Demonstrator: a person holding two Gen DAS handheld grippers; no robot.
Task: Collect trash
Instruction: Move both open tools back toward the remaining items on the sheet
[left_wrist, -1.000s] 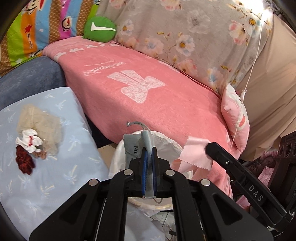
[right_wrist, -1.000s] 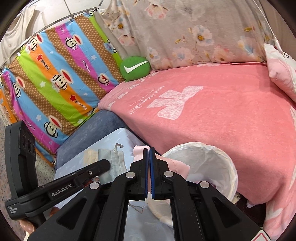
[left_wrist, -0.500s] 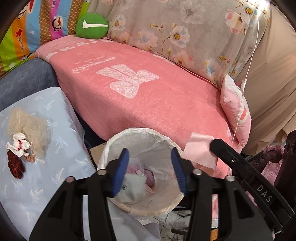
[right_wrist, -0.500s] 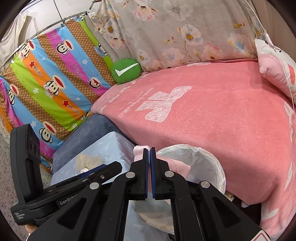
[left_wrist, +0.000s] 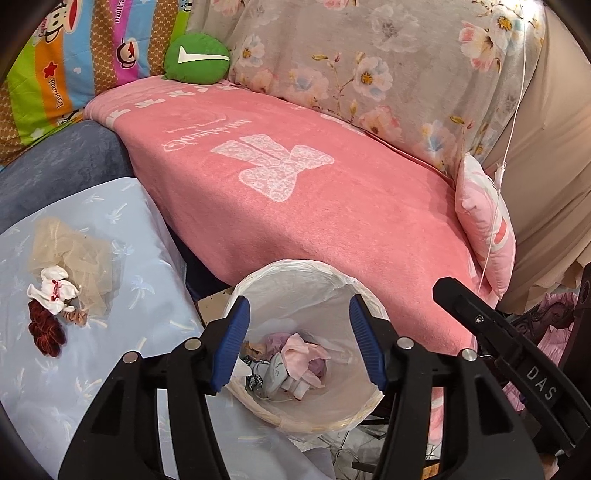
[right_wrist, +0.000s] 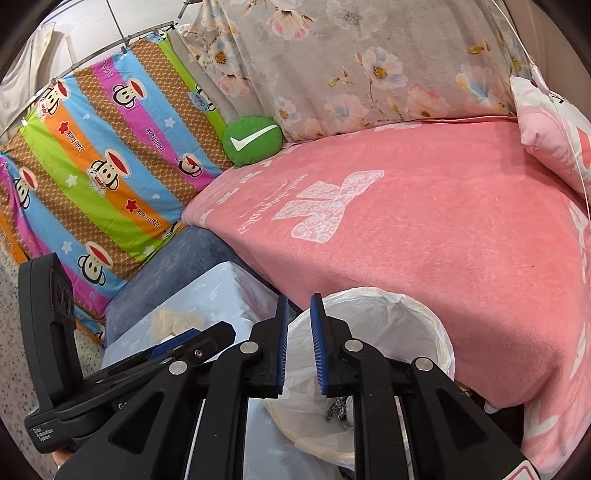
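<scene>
White liner bag in the bin (left_wrist: 306, 273), dropped scraps lying at its bottom. Left gripper (left_wrist: 299, 345) hangs right over the bin mouth, jaws opening, wide apart, nothing between them. Right gripper (right_wrist: 298, 345) beside it at the bin's rim (right_wrist: 373, 295), jaws opening, a narrow gap, empty. Remaining trash: tan netting with white and dark red scraps (left_wrist: 61, 284) on the pale blue cloth (left_wrist: 122, 206), well off to the left gripper's left. Left hand is nearer, I judge.
</scene>
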